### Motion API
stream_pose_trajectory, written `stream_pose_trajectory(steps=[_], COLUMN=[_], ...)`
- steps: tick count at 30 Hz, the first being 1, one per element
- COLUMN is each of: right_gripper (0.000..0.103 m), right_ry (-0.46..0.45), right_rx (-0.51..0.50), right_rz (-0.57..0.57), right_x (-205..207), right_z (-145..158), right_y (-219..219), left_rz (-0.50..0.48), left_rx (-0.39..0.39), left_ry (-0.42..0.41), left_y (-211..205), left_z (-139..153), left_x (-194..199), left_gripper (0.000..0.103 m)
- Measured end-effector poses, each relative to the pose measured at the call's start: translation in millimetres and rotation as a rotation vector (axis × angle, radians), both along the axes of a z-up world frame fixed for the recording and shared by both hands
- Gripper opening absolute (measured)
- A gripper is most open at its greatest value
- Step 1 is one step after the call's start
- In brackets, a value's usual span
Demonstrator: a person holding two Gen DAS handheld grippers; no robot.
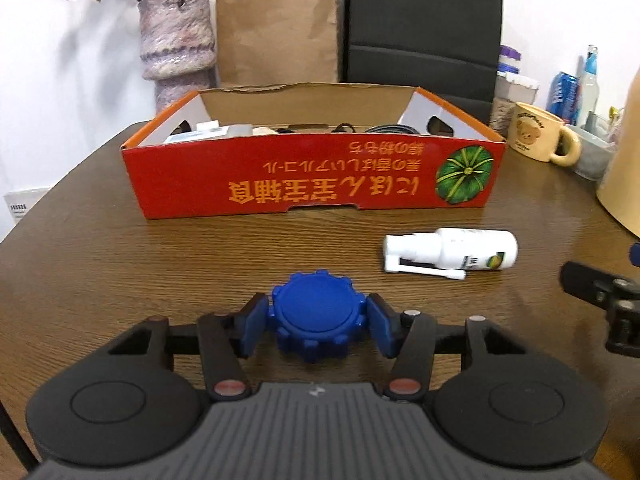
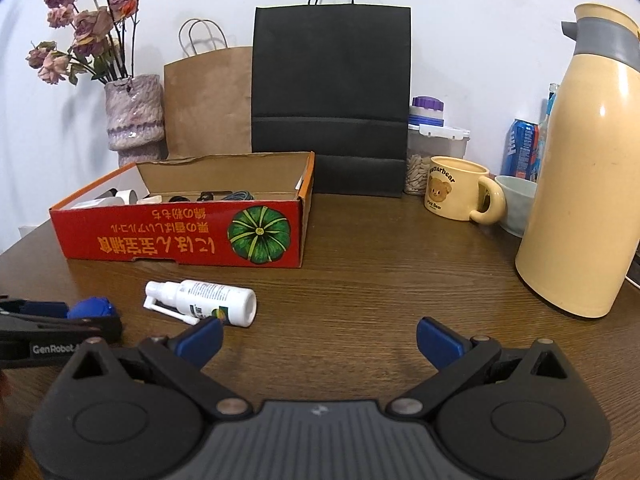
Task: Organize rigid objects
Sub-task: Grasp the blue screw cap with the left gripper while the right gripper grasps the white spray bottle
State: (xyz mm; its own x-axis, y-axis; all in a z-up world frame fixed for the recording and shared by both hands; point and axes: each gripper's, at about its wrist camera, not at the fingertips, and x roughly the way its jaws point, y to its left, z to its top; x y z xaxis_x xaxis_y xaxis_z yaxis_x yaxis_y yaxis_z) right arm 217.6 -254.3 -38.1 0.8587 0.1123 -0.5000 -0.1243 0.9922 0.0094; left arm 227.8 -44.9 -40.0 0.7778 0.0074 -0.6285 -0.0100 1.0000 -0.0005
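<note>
A blue gear-shaped knob [image 1: 316, 314] rests on the brown table, and my left gripper [image 1: 318, 326] is shut on it, one blue pad against each side. The same knob [image 2: 93, 307] shows at the left edge of the right wrist view, held between the left gripper's fingers. A white spray bottle [image 1: 460, 250] lies on its side to the right of the knob, in front of the red cardboard box [image 1: 312, 176]. My right gripper [image 2: 320, 340] stands open with nothing between its pads, just right of the spray bottle [image 2: 208, 300].
The red box [image 2: 180, 232] holds several small items and cables. Behind it stand a vase of dried flowers [image 2: 134, 114], a brown paper bag [image 2: 208, 104] and a black bag [image 2: 330, 100]. A bear mug [image 2: 460, 194], a cream thermos [image 2: 588, 168], a bowl and cans crowd the right.
</note>
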Motion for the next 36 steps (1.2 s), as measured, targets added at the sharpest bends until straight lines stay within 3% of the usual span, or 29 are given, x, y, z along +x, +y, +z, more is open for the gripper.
stream_pose_trajectory(steps=[11,21,36], right_gripper=[0.103,0.103,0.103], right_ry=[0.021,0.029,0.061], right_rx=[0.01,0.046,0.043], right_rz=[0.009,0.058,0.046], right_x=[0,6,49], right_z=[-5,-5,-9], right_y=[10,44,97], left_rz=[-0.005,0.084,0.143], left_rx=[0.006,-0.003,0.0], left_ry=[-0.062,-0.098,-0.134], left_y=[11,62,115], left_z=[12,24,32], left_x=[-3,7,9], left_gripper=[0.055,0.055,0.055])
